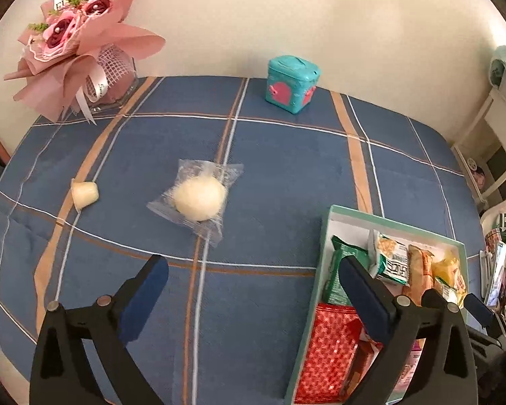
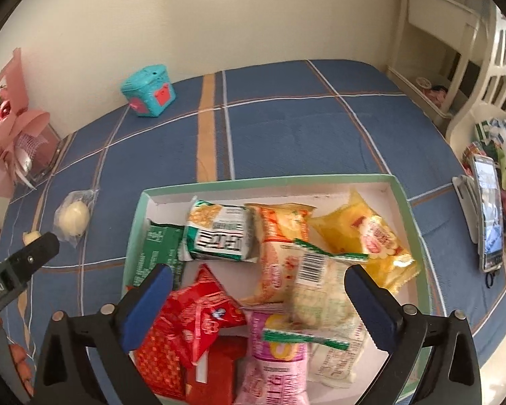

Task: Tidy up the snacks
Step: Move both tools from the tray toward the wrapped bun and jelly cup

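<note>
A green-rimmed white box holds several snack packets, among them a red one, an orange one and a yellow one. A white round bun in a clear wrapper lies on the blue plaid tablecloth left of the box. A small cream jelly cup lies further left. My left gripper is open and empty, above the cloth short of the bun. My right gripper is open and empty, above the packets in the box.
A pink flower bouquet stands at the back left. A teal toy box sits by the wall. A phone on a stand is at the right table edge. White shelving stands beyond.
</note>
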`<action>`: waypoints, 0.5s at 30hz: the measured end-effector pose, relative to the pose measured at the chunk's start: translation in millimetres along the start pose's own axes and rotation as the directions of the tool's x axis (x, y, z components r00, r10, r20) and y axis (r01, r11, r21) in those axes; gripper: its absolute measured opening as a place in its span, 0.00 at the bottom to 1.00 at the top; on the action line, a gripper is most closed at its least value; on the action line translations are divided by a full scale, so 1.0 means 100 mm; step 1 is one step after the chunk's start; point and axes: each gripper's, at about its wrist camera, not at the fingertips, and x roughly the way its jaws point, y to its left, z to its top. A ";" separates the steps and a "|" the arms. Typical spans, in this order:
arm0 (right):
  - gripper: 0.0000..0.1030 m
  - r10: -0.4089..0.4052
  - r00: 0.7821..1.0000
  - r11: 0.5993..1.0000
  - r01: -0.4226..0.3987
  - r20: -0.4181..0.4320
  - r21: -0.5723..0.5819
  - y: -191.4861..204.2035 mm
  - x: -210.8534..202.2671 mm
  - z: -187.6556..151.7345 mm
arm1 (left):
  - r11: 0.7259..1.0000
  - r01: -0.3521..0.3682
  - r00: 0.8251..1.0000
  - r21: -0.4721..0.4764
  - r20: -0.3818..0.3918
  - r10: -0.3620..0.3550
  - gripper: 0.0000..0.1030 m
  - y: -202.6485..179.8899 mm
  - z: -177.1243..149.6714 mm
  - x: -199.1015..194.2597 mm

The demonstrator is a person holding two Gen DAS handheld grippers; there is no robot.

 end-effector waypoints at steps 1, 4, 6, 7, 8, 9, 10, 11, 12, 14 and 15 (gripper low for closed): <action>1.00 0.006 1.000 1.000 -0.006 0.004 -0.004 0.04 0.00 0.00 | 1.000 -0.006 1.000 0.002 0.003 0.006 0.98 0.02 0.01 0.00; 1.00 0.012 1.000 1.000 -0.012 0.006 -0.012 0.15 0.00 -0.02 | 0.999 -0.029 1.000 0.016 0.009 0.029 0.98 0.11 0.04 -0.01; 1.00 0.014 1.000 1.000 -0.014 -0.002 -0.012 0.23 0.02 -0.03 | 0.999 -0.045 0.999 0.019 0.013 0.045 0.98 0.19 0.07 -0.02; 1.00 0.015 1.000 1.000 -0.015 -0.006 -0.012 0.27 0.04 -0.04 | 0.999 -0.051 0.999 0.016 0.015 0.051 0.98 0.23 0.08 -0.02; 1.00 0.018 1.000 1.000 -0.018 -0.013 -0.015 0.32 0.05 -0.04 | 0.998 -0.056 0.998 0.013 0.016 0.056 0.98 0.29 0.10 -0.02; 1.00 0.019 1.000 1.000 -0.019 -0.016 -0.022 0.37 0.06 -0.04 | 0.998 -0.060 0.998 0.009 0.017 0.060 0.98 0.34 0.11 -0.03; 1.00 0.018 1.000 0.999 -0.018 -0.018 -0.029 0.42 0.07 -0.05 | 0.998 -0.065 0.998 0.005 0.018 0.065 0.98 0.40 0.12 -0.03; 1.00 0.016 1.000 0.999 -0.017 -0.020 -0.038 0.47 0.08 -0.05 | 0.998 -0.071 0.997 0.001 0.018 0.071 0.98 0.46 0.14 -0.03; 1.00 0.015 1.000 0.999 -0.016 -0.020 -0.046 0.53 0.08 -0.06 | 0.997 -0.077 0.997 -0.003 0.019 0.077 0.98 0.50 0.14 -0.04; 1.00 0.020 1.000 0.998 -0.021 -0.015 -0.058 0.66 0.08 -0.07 | 0.996 -0.091 0.996 -0.014 0.022 0.092 0.98 0.63 0.16 -0.06; 1.00 0.024 1.000 0.998 -0.025 -0.014 -0.063 0.70 0.08 -0.08 | 0.995 -0.095 0.995 -0.017 0.021 0.096 0.98 0.68 0.17 -0.06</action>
